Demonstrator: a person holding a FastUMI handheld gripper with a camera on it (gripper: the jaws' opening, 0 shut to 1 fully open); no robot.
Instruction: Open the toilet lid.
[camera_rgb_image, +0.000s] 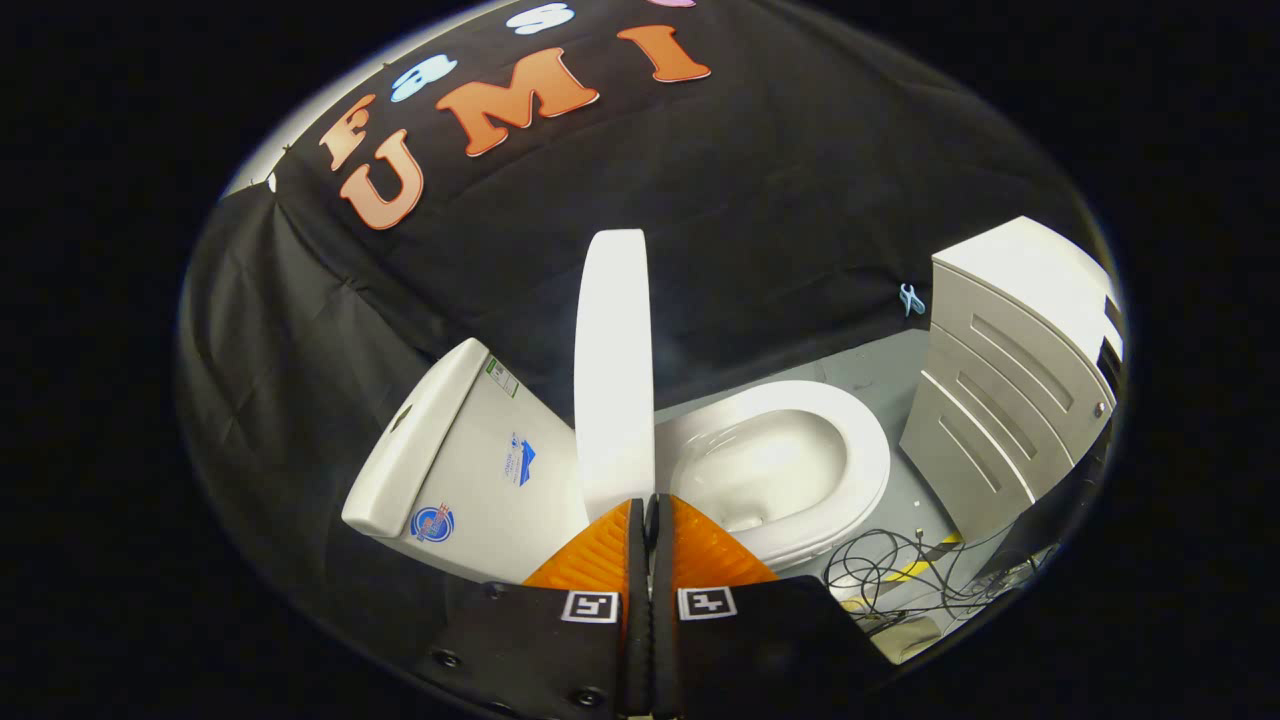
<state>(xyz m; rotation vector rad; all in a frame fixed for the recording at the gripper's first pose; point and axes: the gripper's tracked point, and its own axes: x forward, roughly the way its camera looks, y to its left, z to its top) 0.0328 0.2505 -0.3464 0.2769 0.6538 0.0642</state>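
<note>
Your gripper (650, 505) has its fingers clenched together with nothing between them. Just ahead of their tips the toilet lid (613, 370) stands upright, edge-on, between the tank (470, 470) and the uncovered seat (790, 465). A white cabinet (1010, 390) stands beyond the seat.

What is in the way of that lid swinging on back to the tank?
Nothing visible. The lid stands edge-on just ahead of the shut gripper, with bare space between it and the tank. The bowl lies open on its other side.
</note>
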